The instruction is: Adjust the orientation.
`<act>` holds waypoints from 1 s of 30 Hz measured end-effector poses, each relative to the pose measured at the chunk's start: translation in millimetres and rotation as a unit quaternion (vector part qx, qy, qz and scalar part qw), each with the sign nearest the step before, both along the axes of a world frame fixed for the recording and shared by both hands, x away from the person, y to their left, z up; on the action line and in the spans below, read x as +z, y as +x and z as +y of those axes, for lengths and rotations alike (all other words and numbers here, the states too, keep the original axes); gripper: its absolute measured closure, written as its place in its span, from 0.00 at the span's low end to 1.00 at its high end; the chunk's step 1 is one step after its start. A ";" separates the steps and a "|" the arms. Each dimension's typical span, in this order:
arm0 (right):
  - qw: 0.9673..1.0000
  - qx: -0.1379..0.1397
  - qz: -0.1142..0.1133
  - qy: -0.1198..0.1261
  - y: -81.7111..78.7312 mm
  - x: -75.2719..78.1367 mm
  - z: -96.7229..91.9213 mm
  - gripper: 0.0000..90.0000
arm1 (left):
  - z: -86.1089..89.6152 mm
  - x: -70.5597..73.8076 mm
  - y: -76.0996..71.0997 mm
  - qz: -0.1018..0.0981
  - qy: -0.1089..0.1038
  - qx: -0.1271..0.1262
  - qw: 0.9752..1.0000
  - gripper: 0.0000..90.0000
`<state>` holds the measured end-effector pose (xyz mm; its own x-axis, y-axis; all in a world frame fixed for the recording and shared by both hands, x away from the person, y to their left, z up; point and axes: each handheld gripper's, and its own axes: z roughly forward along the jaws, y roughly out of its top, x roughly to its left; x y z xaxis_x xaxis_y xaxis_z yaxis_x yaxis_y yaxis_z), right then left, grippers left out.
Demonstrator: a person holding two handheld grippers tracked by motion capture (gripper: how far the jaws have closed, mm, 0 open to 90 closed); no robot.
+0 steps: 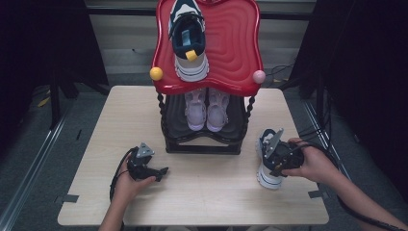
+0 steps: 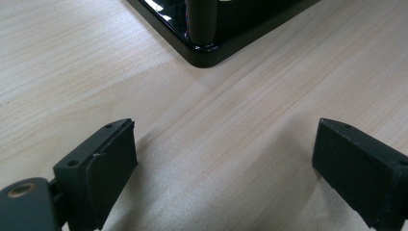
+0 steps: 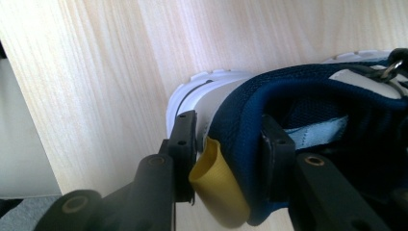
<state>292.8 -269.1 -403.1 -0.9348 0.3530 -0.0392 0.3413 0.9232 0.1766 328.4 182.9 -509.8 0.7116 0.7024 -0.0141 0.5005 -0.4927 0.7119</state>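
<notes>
Our right gripper (image 3: 226, 159) pinches the padded heel collar of the navy-and-white sneaker (image 1: 267, 163) between its fingers; the shoe stands on the pale wooden table (image 1: 207, 192), long axis pointing away from us, right of the red two-tier shoe rack (image 1: 231, 48). Left gripper (image 2: 223, 163) fingers spread, empty.

Hand-held gripper (image 3: 230, 154) clamped on a sneaker's heel

Its two black jaws pinch the padded navy collar of the sneaker (image 3: 308, 101), one outside against the white heel, one inside the opening; a yellow pull tab (image 3: 216, 185) hangs between them, above the pale wooden worktop (image 3: 120, 62).
</notes>
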 end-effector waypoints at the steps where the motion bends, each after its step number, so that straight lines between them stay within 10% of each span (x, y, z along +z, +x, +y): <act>1: 1.000 -0.001 0.001 -0.003 0.7 1.1 0.5 0.69 | 0.0 0.0 0.0 0.000 0.000 0.000 1.000 0.09; 30: 0.996 0.015 0.069 -0.047 15.1 -16.4 6.9 0.68 | -0.1 -0.1 0.0 0.000 -0.001 -0.001 1.000 0.09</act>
<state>307.9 -262.2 -419.5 -0.9434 0.3261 0.0597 0.3288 0.9435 0.0417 328.4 182.8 -509.9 0.7127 0.7013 -0.0155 0.4998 -0.4921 0.7128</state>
